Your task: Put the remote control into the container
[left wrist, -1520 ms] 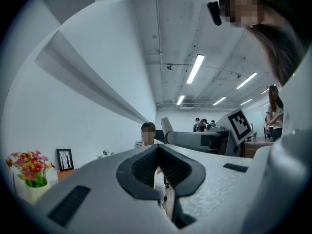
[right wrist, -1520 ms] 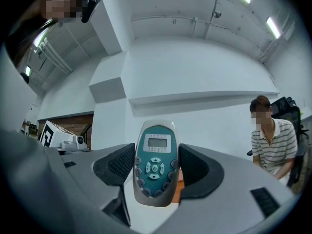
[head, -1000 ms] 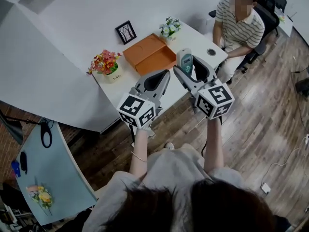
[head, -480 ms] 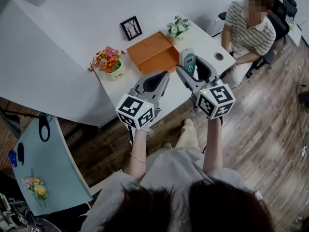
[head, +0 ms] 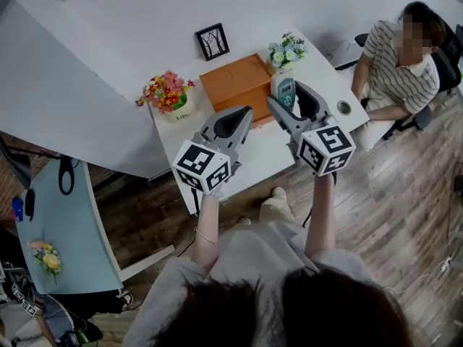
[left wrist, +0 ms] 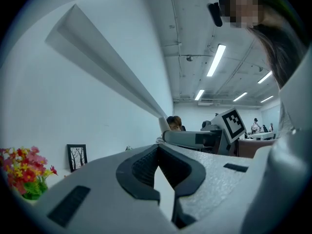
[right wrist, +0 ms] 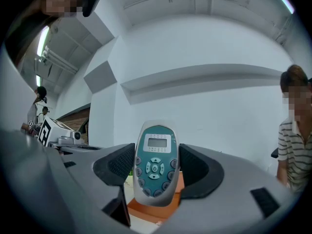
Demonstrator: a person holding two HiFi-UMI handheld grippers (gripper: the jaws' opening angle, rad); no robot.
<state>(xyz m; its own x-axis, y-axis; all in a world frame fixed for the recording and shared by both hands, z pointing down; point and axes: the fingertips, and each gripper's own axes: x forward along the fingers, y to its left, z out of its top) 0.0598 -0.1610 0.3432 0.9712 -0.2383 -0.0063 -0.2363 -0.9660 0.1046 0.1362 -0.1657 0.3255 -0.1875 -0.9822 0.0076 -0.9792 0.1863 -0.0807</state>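
Transport step: the right gripper (head: 291, 101) clamps the remote (right wrist: 156, 162) upright in the air near the box (head: 235, 82). The left gripper (head: 242, 114) is closed and empty. Next, the remote needs lowering into the box.

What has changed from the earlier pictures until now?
The right gripper has brought the remote a little nearer the container; in the head view it now shows at the container's right edge. Nothing was let go: the right gripper stays shut on the remote, and the left gripper stays shut and empty.
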